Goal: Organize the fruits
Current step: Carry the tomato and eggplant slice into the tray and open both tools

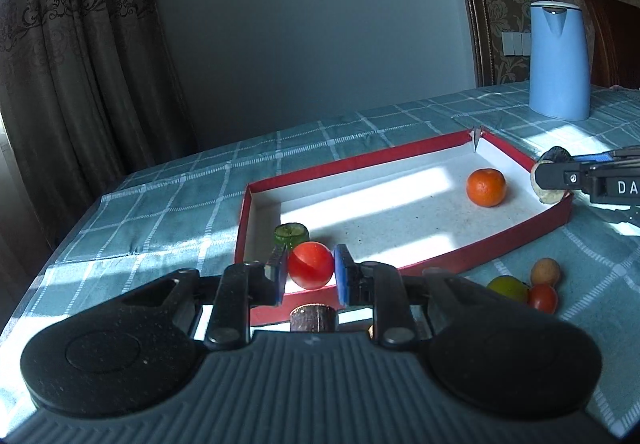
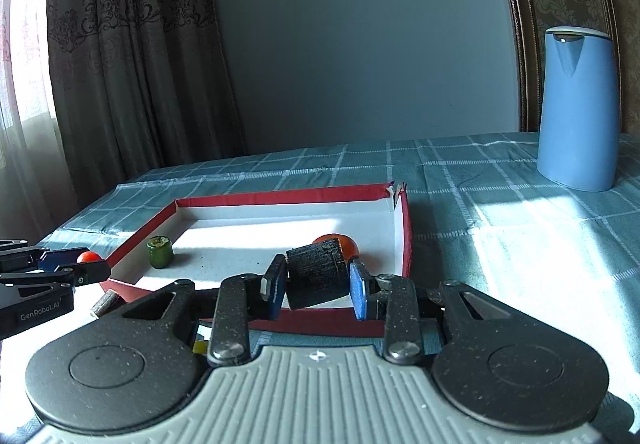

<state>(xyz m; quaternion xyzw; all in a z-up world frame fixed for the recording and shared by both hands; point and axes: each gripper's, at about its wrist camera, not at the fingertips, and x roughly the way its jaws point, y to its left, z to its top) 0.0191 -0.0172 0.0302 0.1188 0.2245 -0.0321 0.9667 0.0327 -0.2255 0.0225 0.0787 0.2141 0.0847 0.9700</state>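
A red tomato [image 1: 311, 264] is clamped between the pads of the left gripper [image 1: 311, 271], just at the near left corner of the red-rimmed tray [image 1: 440, 149]. The tray floor lies ahead of the fingers and below them, so the coming move is judged a short carry forward over the near wall and a lowering. A green cylindrical piece [image 1: 291, 235] is seen standing inside that corner, just behind the tomato, and is likely the one thing in the way. A brown stub [image 1: 313, 316] lies on the checked cloth [image 1: 160, 203] below the jaws.

Further right, a mandarin [image 1: 485, 187] rests at the tray's far right end. Outside the near wall, three small fruits [image 1: 528, 286] are left clustered on the cloth, touching one another.

At the right, a dark cylindrical piece [image 2: 317, 272] is gripped by the right gripper [image 2: 317, 286], tilted, its flat end towards the camera, above the tray's near right edge, with the mandarin partly hidden behind it. A blue jug [image 2: 576, 107] stands well apart.
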